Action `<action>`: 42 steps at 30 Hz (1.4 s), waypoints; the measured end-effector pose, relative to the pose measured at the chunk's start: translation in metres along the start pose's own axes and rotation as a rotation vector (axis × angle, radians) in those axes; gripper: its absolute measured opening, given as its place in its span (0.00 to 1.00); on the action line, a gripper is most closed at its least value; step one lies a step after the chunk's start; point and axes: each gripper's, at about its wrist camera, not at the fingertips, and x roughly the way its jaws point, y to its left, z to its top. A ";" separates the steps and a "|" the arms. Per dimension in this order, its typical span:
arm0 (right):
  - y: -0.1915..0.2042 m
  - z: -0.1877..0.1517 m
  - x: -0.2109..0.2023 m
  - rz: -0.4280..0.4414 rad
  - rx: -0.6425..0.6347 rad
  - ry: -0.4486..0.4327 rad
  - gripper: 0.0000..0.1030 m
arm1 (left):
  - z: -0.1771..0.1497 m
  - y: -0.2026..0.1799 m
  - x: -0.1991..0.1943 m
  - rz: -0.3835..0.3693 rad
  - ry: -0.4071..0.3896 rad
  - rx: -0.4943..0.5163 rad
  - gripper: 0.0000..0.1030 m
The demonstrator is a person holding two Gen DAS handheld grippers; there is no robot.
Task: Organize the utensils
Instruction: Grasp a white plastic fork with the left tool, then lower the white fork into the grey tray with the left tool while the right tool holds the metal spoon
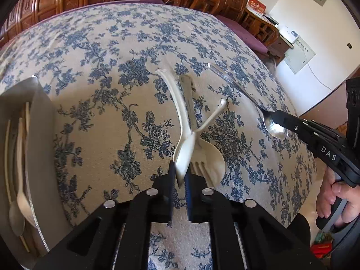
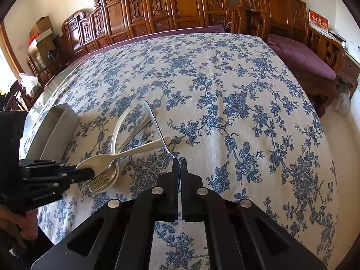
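My left gripper (image 1: 180, 176) is shut on the bowl of a white spoon (image 1: 183, 155), held edge-on just above the flowered tablecloth. Right beside it lie a metal fork (image 1: 199, 168) and a second white spoon (image 1: 217, 159), their handles crossing. In the right wrist view the same pile shows at the left: the white spoon (image 2: 96, 159) at the left gripper (image 2: 86, 173) and the fork (image 2: 99, 182). My right gripper (image 2: 179, 168) is shut on a metal spoon (image 2: 157, 126), whose handle points away. From the left wrist view that metal spoon (image 1: 275, 129) hangs off the right gripper (image 1: 281, 121) above the cloth.
A grey tray (image 1: 40, 121) with several pale utensils in it stands at the left; in the right wrist view the tray (image 2: 56, 130) is behind the left gripper. Carved wooden benches with purple cushions (image 2: 299, 56) ring the table's far side. A hand (image 1: 337, 200) holds the right gripper.
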 end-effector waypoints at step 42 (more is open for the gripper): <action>0.146 0.006 -0.017 0.138 -0.118 -0.038 0.02 | -0.038 0.138 -0.162 0.326 -0.271 -0.175 0.03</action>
